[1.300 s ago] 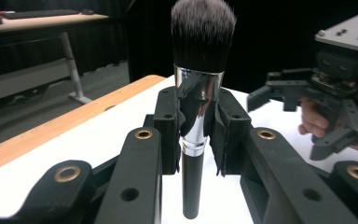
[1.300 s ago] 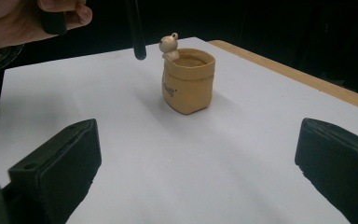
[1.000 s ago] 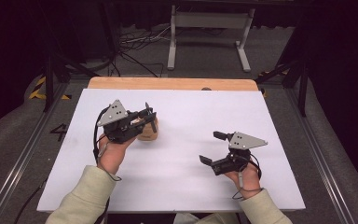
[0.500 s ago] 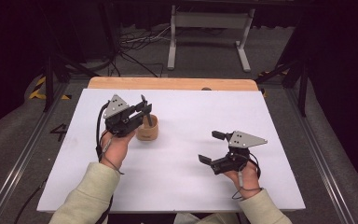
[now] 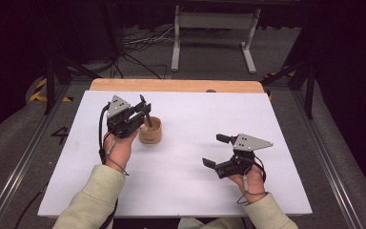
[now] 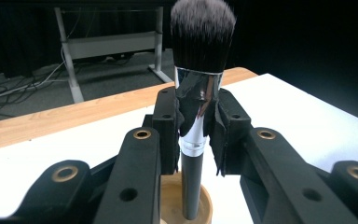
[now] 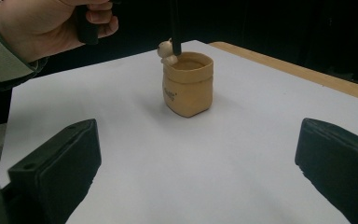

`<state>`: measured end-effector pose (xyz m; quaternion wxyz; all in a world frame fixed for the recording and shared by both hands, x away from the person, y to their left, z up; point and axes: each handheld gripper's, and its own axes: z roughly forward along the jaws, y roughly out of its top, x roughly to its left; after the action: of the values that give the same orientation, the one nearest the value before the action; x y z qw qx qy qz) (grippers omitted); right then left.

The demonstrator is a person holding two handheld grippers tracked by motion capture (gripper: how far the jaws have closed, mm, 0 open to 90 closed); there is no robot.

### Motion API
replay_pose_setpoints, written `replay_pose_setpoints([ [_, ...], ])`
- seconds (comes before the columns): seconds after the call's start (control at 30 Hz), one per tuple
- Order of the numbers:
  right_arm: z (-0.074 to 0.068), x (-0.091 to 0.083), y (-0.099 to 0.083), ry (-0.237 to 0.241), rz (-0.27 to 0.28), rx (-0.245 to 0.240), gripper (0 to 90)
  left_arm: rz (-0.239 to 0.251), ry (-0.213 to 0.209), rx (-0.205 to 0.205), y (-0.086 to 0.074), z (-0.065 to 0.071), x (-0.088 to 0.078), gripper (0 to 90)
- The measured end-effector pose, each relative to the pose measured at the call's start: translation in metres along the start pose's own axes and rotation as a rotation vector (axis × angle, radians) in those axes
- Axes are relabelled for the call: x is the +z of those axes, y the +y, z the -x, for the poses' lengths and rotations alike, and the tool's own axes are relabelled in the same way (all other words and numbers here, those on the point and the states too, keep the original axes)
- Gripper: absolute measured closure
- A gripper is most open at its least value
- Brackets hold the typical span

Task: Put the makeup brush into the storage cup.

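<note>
A small tan sack-shaped cup [image 5: 151,134] stands on the white table top [image 5: 186,191], left of centre. My left gripper [image 5: 143,113] is shut on a makeup brush [image 5: 146,114] and holds it upright over the cup. In the left gripper view the jaws of that gripper [image 6: 198,126] clamp the brush's silver collar. The dark bristles [image 6: 203,32] point up and the black handle [image 6: 191,186] reaches down into the mouth of the cup [image 6: 168,205]. My right gripper [image 5: 218,150] rests open on the table at the right, with nothing between its jaws.
In the right gripper view the cup [image 7: 188,86] has a small bear figure [image 7: 167,51] on its rim, and the person's hand [image 7: 46,23] is above and left of it. A wooden strip [image 5: 176,85] edges the table's far side. A metal stand [image 5: 213,28] and cables lie beyond.
The left hand has lifted and turned the brush upright, so it stands over the cup and the cup shows more fully. The right gripper has stayed still.
</note>
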<state>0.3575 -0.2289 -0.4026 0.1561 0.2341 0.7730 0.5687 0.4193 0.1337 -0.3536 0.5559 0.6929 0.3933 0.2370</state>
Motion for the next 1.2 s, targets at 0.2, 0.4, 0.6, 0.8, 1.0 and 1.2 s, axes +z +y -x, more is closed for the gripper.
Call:
replay_pose_setpoints([
  [0.2, 0.000, 0.001, 0.000, 0.008, 0.000, 0.006, 0.3, -0.003, -0.011, -0.047, -0.008, -0.003, 0.006, 74.2],
  [0.4, -0.001, 0.002, -0.001, 0.015, -0.005, 0.008, 0.3, -0.011, -0.006, -0.045, -0.012, -0.003, 0.011, 74.1],
  [0.6, -0.001, 0.003, -0.001, 0.021, -0.008, 0.009, 0.3, -0.023, -0.002, -0.036, -0.018, -0.002, 0.016, 74.1],
  [0.8, -0.001, 0.001, 0.000, 0.026, -0.008, 0.012, 0.3, -0.030, 0.000, -0.041, -0.023, -0.002, 0.019, 74.0],
  [1.0, 0.000, 0.001, 0.000, 0.023, -0.013, 0.011, 0.3, -0.041, 0.000, -0.029, -0.026, -0.001, 0.022, 73.8],
  [1.2, 0.000, 0.001, 0.000, 0.023, -0.014, 0.011, 0.4, -0.052, -0.003, -0.014, -0.029, 0.000, 0.024, 73.8],
])
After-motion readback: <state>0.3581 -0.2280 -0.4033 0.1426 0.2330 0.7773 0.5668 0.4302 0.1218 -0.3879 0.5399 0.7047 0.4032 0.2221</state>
